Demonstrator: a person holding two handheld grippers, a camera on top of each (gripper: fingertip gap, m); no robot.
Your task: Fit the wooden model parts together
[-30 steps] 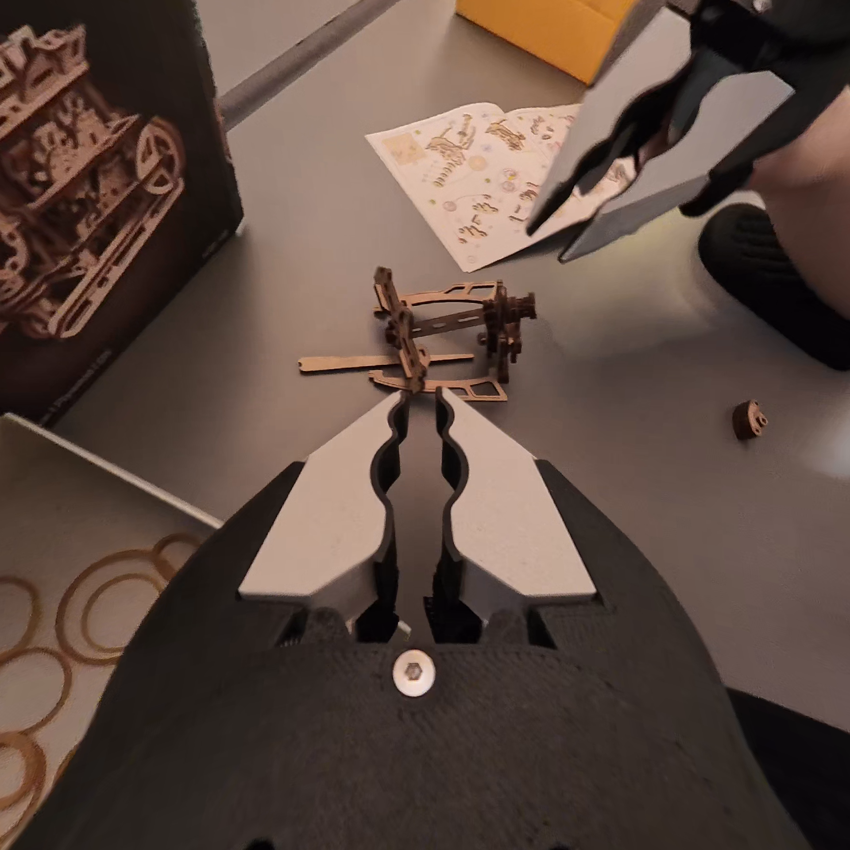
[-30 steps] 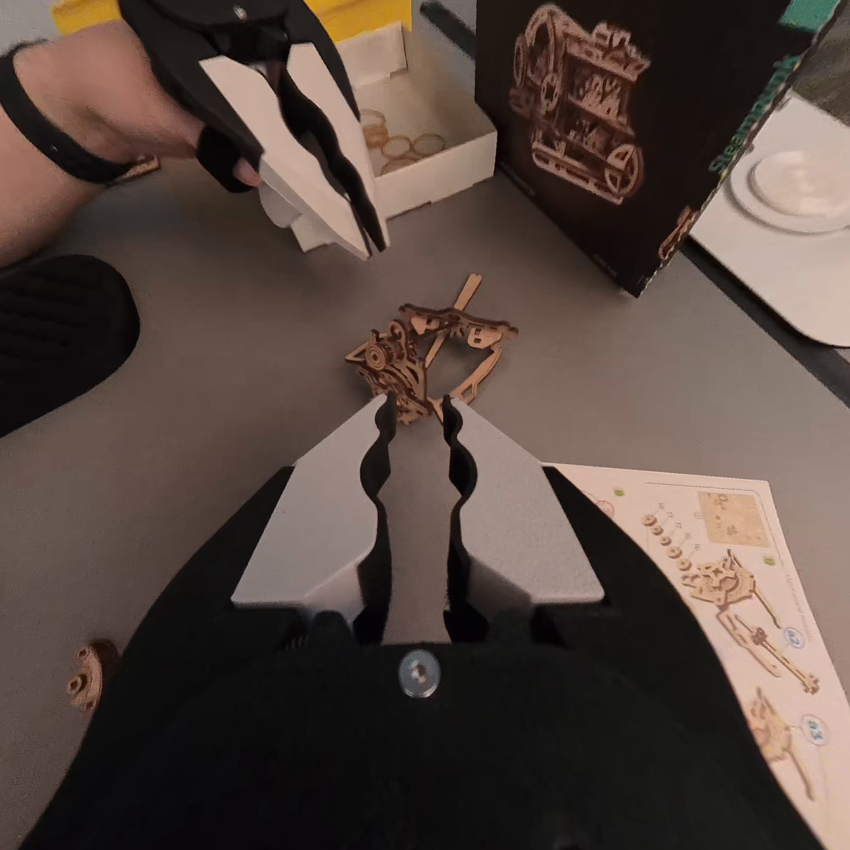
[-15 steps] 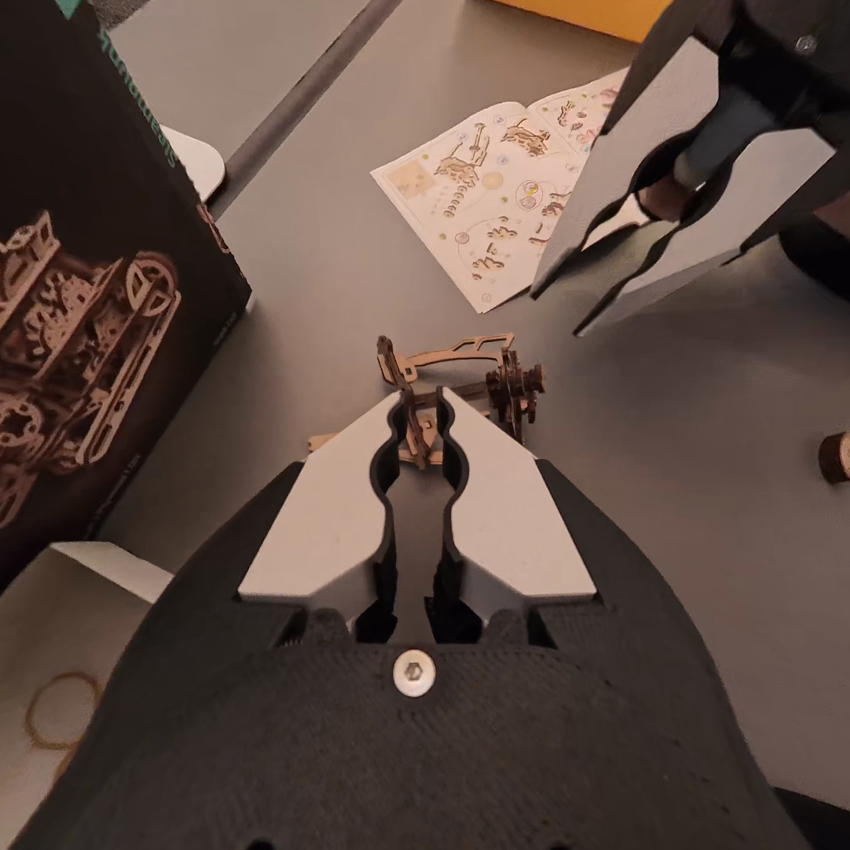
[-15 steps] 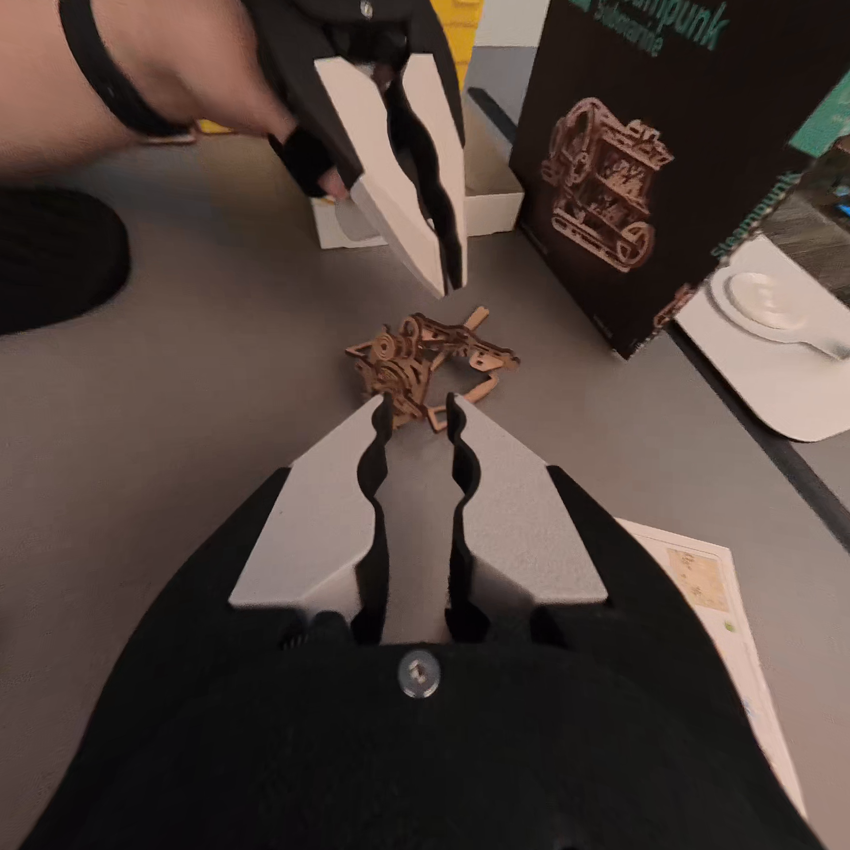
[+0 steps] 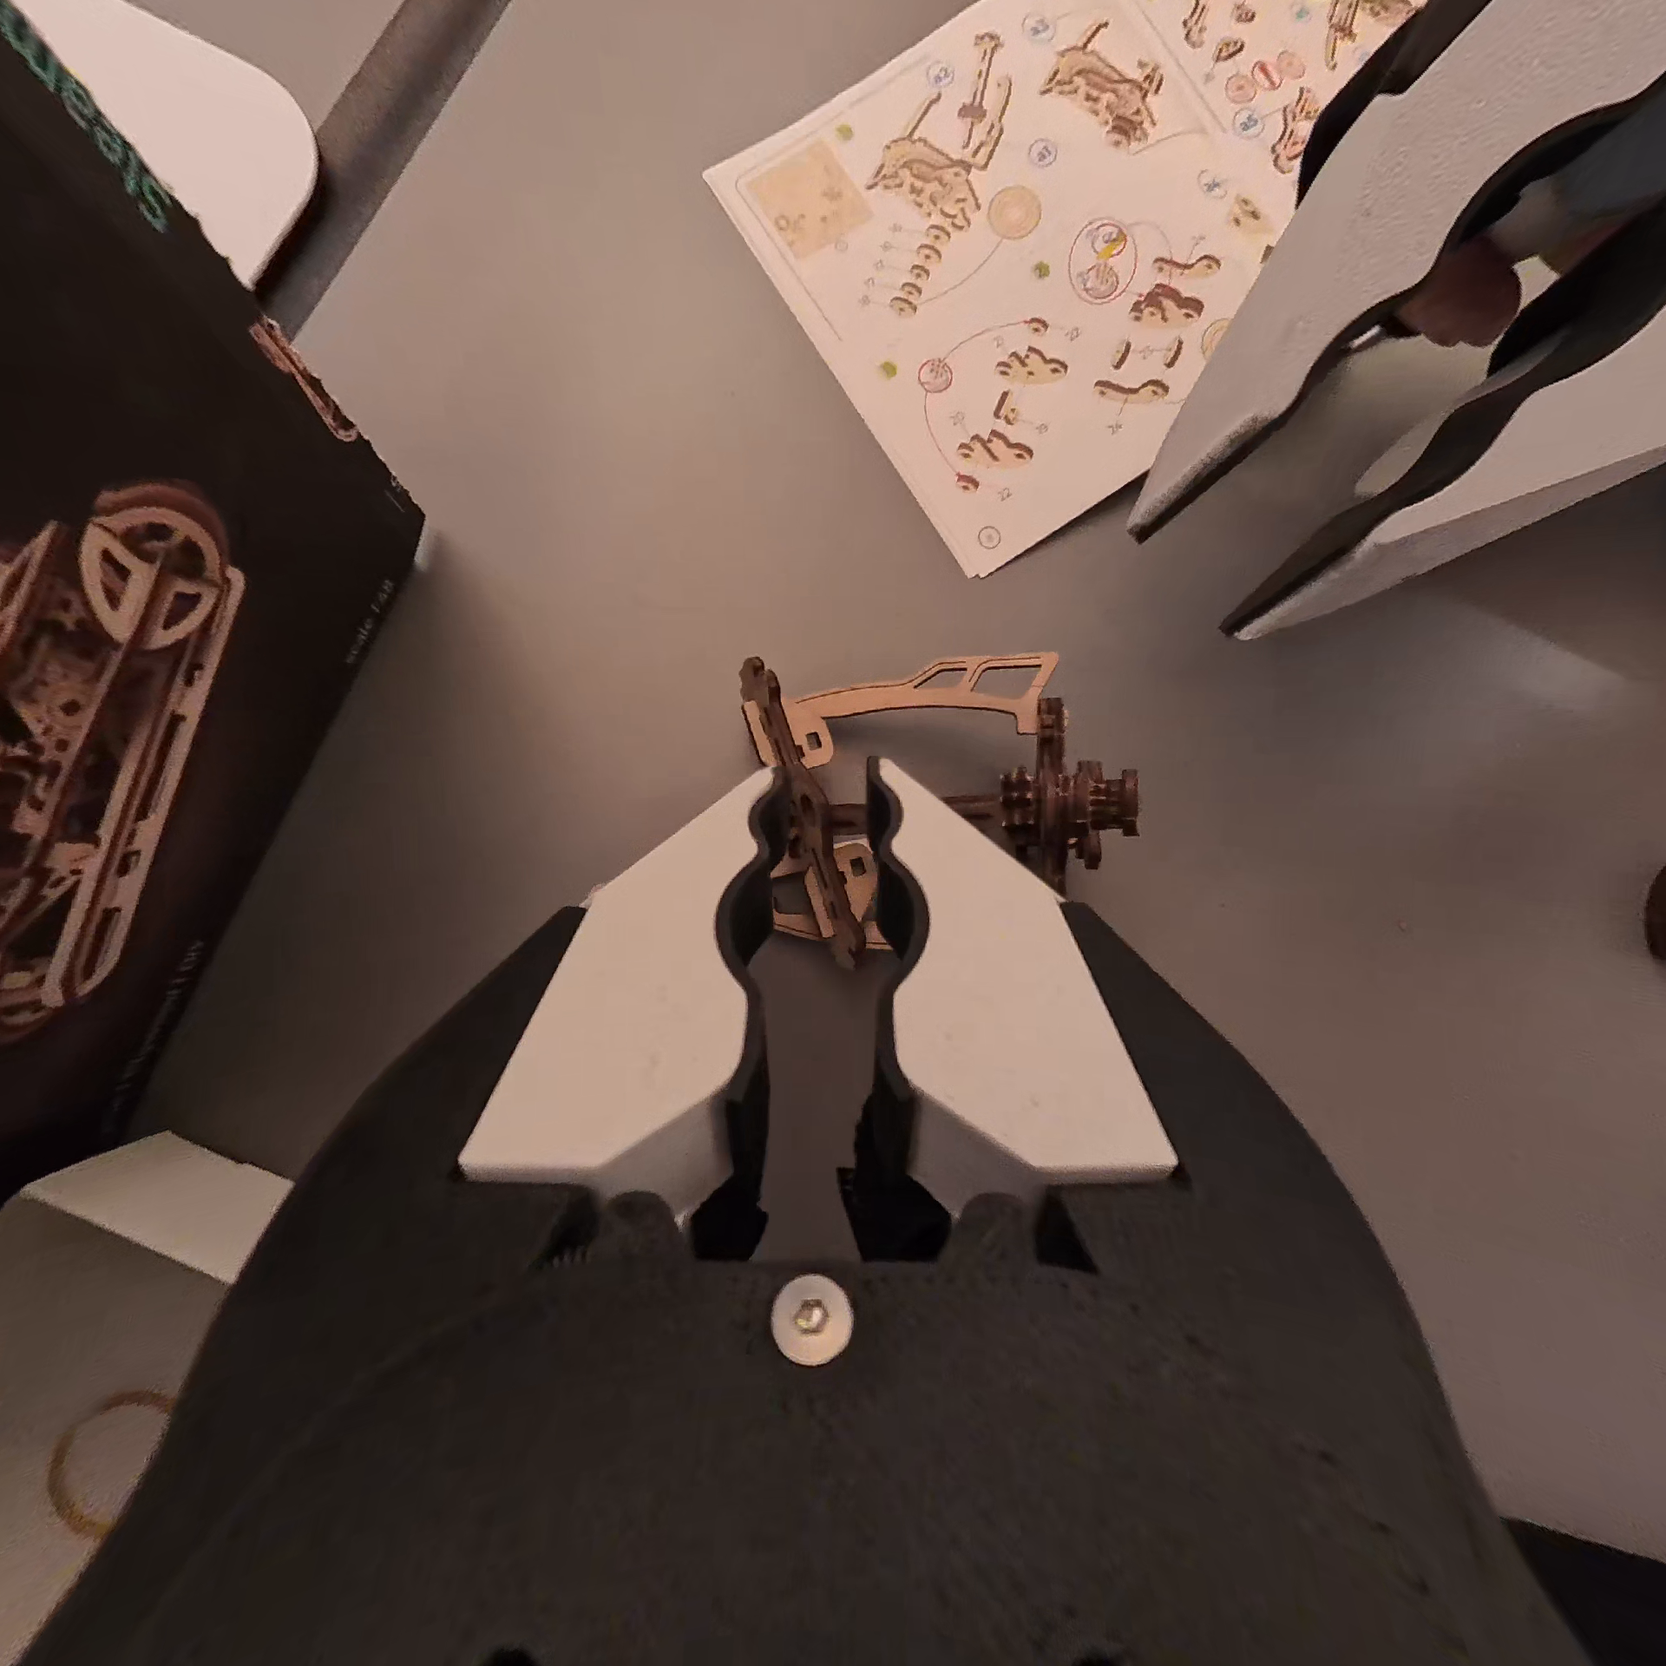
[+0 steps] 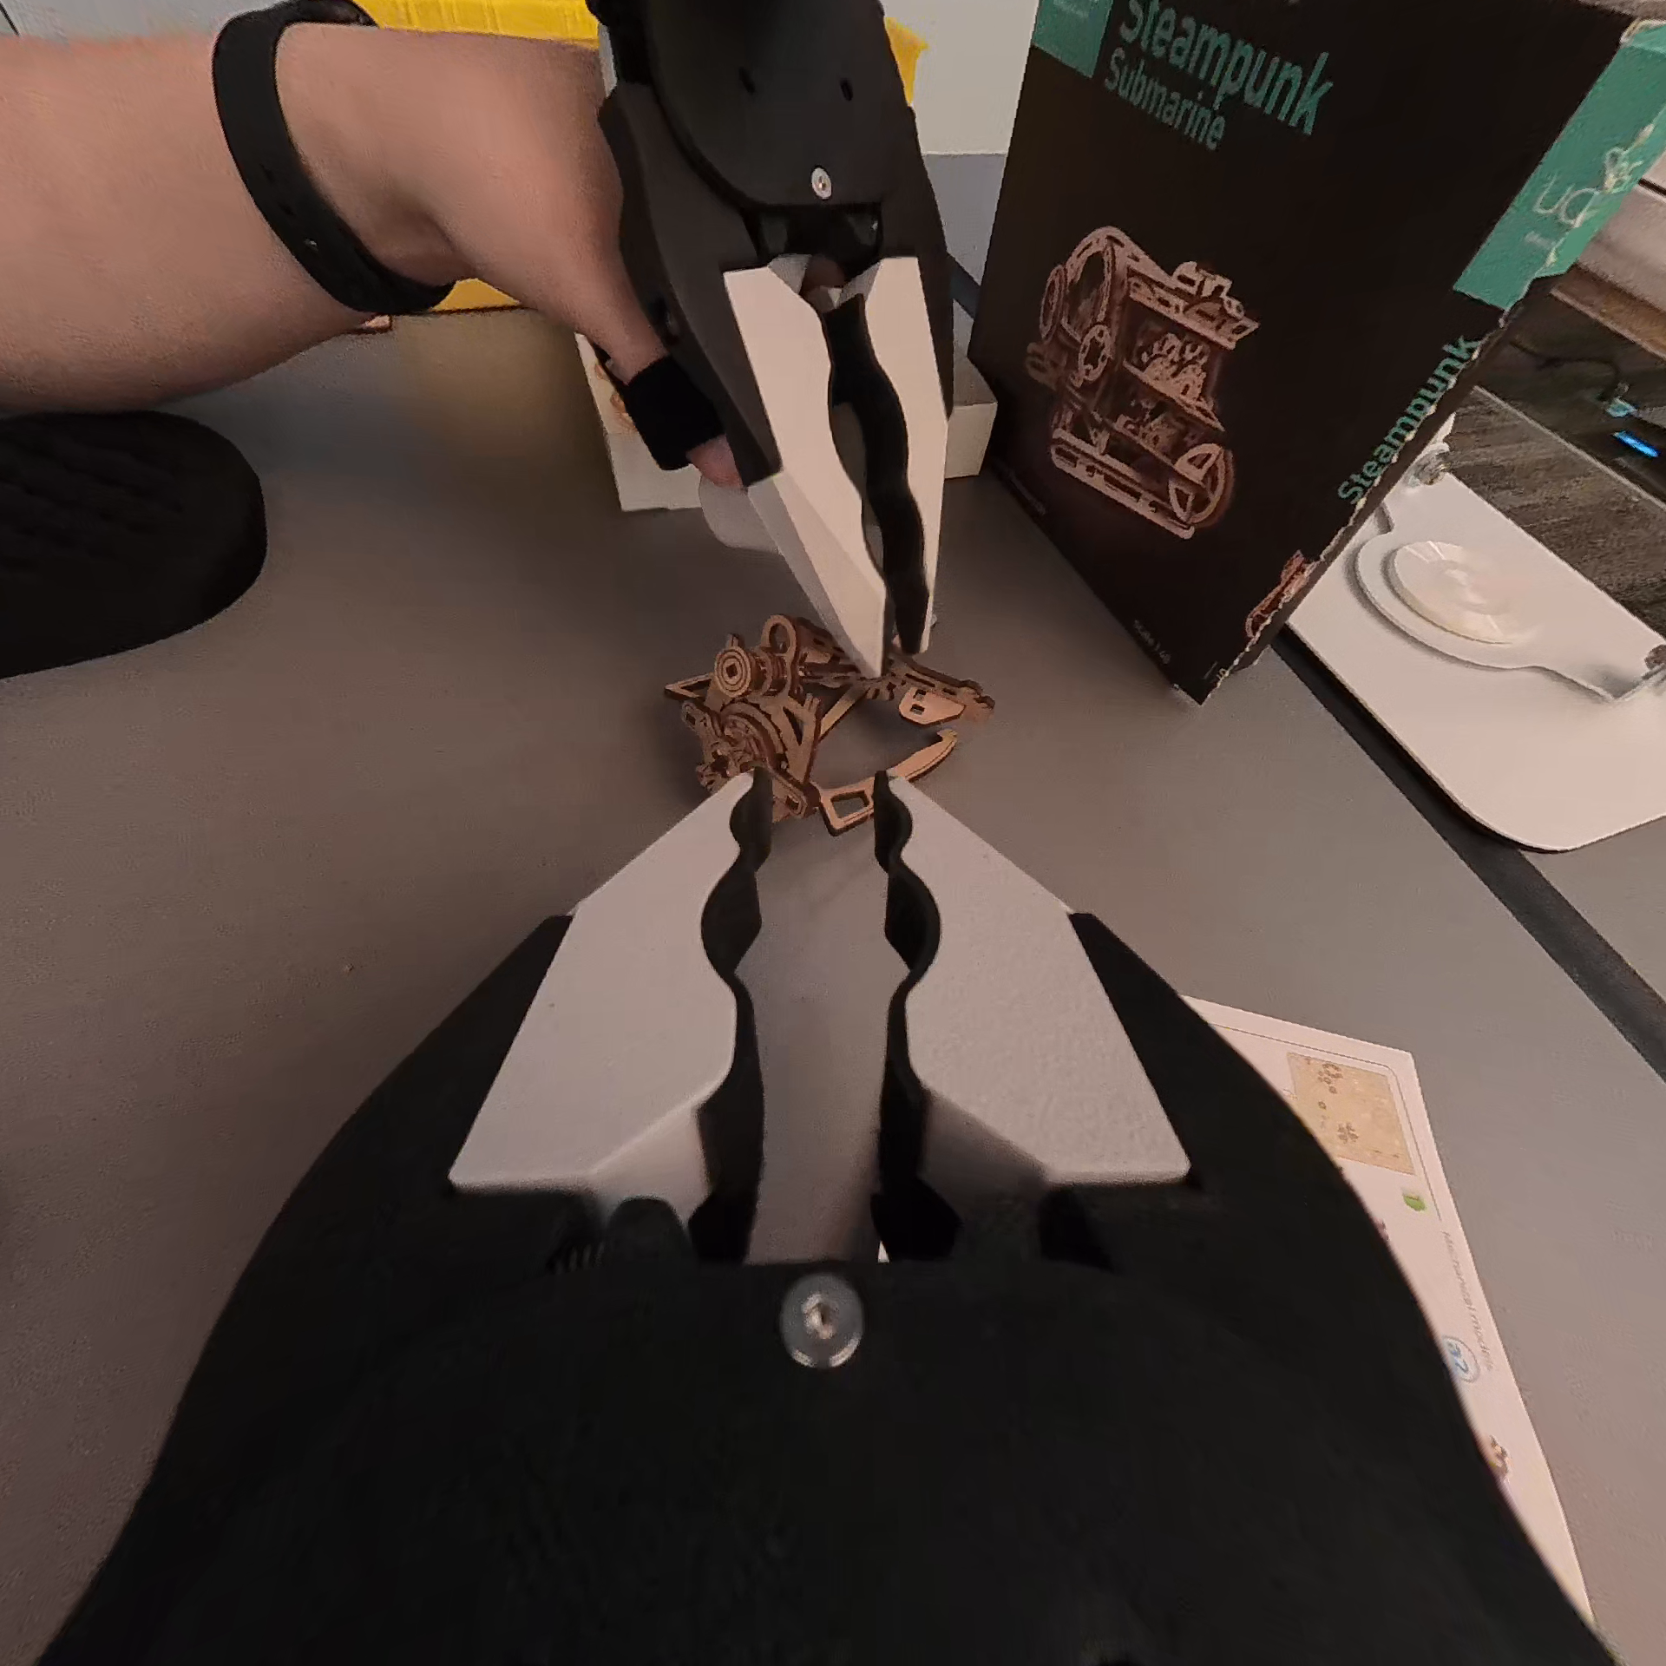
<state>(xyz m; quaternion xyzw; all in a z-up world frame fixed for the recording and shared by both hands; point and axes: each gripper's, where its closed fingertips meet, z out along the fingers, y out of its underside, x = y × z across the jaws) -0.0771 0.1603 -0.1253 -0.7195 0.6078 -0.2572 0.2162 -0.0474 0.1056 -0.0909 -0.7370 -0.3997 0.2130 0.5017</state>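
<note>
A part-built wooden model (image 5: pixel 1037 802) lies on the grey table: two upright plates joined by thin curved frames, with a gear cluster at one end. My left gripper (image 5: pixel 820 780) is open and low over the model. Its fingers straddle the upright end plate (image 5: pixel 816 847) without clamping it. In the right wrist view, the left gripper (image 6: pixel 894 654) points down onto the far end of the model (image 6: pixel 766 712). My right gripper (image 6: pixel 816 793) is open and empty, its tips just short of the model's near end. It also shows in the left wrist view (image 5: pixel 1190 581), hovering at the upper right.
A black picture box (image 5: pixel 135 721) stands left of the model. An instruction sheet (image 5: pixel 992 270) lies beyond it. A white tray (image 5: pixel 72 1307) holds rubber rings. A small wooden gear (image 5: pixel 1657 910) lies at the right edge. A forearm with a black wristband (image 6: pixel 297 180) reaches in. The small wooden gear (image 5: pixel 1657 910) lies some 20 cm from my right tips, 25 cm from my left tips.
My left gripper has moved forward and down, so the model's end plate now sits between its fingers. My right gripper has come closer to the model. Both jaws have kept the same gap.
</note>
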